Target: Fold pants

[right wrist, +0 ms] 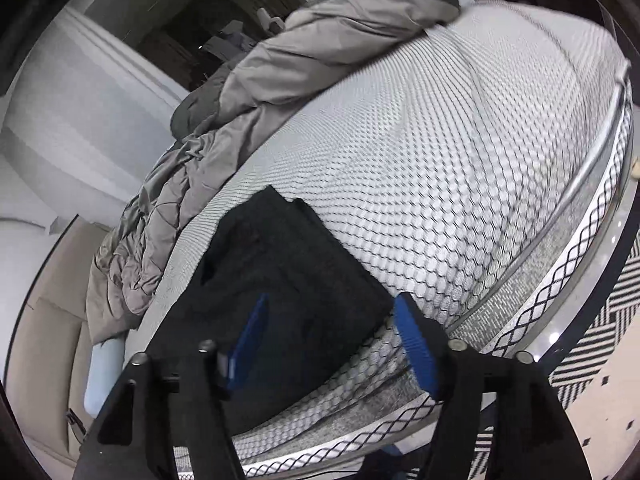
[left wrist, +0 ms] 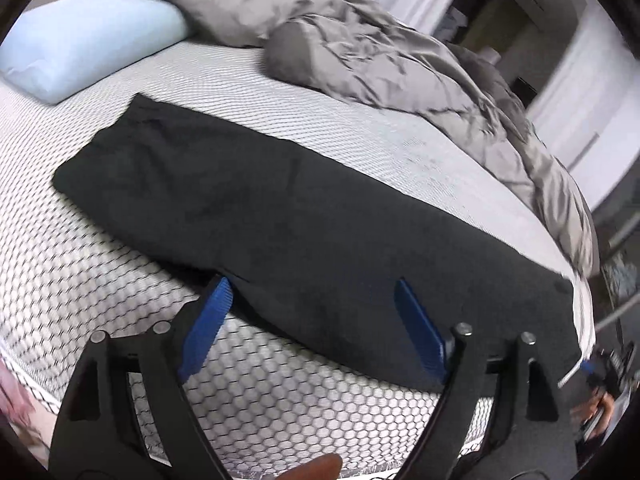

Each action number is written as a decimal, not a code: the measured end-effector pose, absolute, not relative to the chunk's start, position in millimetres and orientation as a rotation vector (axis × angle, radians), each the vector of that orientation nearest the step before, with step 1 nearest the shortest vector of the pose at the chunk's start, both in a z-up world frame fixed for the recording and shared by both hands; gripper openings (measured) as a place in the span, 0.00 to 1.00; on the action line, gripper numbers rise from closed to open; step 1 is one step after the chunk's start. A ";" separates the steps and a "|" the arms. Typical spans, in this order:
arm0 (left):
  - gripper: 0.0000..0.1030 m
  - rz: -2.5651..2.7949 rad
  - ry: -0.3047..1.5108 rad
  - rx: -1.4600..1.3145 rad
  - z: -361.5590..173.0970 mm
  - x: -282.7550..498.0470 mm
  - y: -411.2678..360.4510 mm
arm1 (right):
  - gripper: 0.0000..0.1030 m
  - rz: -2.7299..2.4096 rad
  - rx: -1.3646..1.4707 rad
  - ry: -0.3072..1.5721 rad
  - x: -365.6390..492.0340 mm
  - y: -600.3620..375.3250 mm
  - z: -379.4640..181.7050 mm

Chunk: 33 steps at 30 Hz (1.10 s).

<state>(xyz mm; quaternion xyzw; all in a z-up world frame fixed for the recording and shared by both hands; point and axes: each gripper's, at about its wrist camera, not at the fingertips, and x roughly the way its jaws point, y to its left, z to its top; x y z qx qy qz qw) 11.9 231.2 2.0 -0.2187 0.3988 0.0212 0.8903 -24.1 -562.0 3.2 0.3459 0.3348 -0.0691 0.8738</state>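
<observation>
Black pants (left wrist: pixel 280 208) spread flat and long on the bed's mattress (left wrist: pixel 80 248), close along its near edge, already doubled into one narrow band. In the right wrist view, pants (right wrist: pixel 280 264) seen end-on, one squared end running away over the mattress (right wrist: pixel 460 152) and the near part draped toward the mattress edge.

Left tongs (left wrist: pixel 312 304) spread wide apart, gripping nothing. One blue fingertip (left wrist: pixel 208 320) beside the pants' near edge, over the honeycomb-patterned mattress cover; the other fingertip (left wrist: pixel 420 328) over the black cloth itself. Contact with the cloth not clear from this view.

Right tongs (right wrist: pixel 332 336) also spread wide apart, nothing clamped. One blue fingertip (right wrist: pixel 248 340) over the pants, the other (right wrist: pixel 416 344) just off the pants' edge, above the mattress border. Touching or hovering: cannot tell.

Farther from the pants, a rumpled grey duvet (left wrist: pixel 380 64) heaped along the far side of the mattress, well apart from the black cloth; same duvet (right wrist: pixel 240 100) bunched beyond the pants in the right wrist view. A grey pillow (left wrist: pixel 224 4) next to the duvet, and a pale blue pillow (left wrist: pixel 84 36) beside it, past the pants' far end. Beyond the mattress edge nearest the pants, a black-and-white patterned rug (right wrist: pixel 600 320) on the floor.
</observation>
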 end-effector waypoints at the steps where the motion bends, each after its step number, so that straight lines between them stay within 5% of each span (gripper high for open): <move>1: 0.83 0.036 0.835 -0.435 4.6 13.8 225.4 | 0.67 -0.135 0.699 0.697 -25.3 -557.8 11.5; 5: 0.99 0.001 0.829 -0.404 15.8 17.4 210.6 | 0.83 -0.107 0.563 0.692 -12.1 -529.4 44.3; 8: 0.99 -0.009 0.816 -0.398 26.1 13.1 203.7 | 0.90 -0.080 0.436 0.676 9.2 -507.6 65.3; 25: 0.99 0.000 0.868 -0.256 34.0 35.8 131.0 | 0.91 -0.007 0.230 0.940 173.6 -518.9 3.7; 27: 0.99 0.011 0.877 -0.246 29.6 39.4 127.3 | 0.74 -0.018 0.161 0.978 191.2 -514.0 -6.6; 28: 0.99 0.015 0.883 -0.245 26.0 43.5 127.8 | 0.50 -0.034 0.131 0.994 197.3 -512.2 -9.5; 33: 0.99 0.041 0.933 -0.262 2.3 58.8 131.9 | 0.40 -0.102 0.137 0.946 213.9 -535.0 6.5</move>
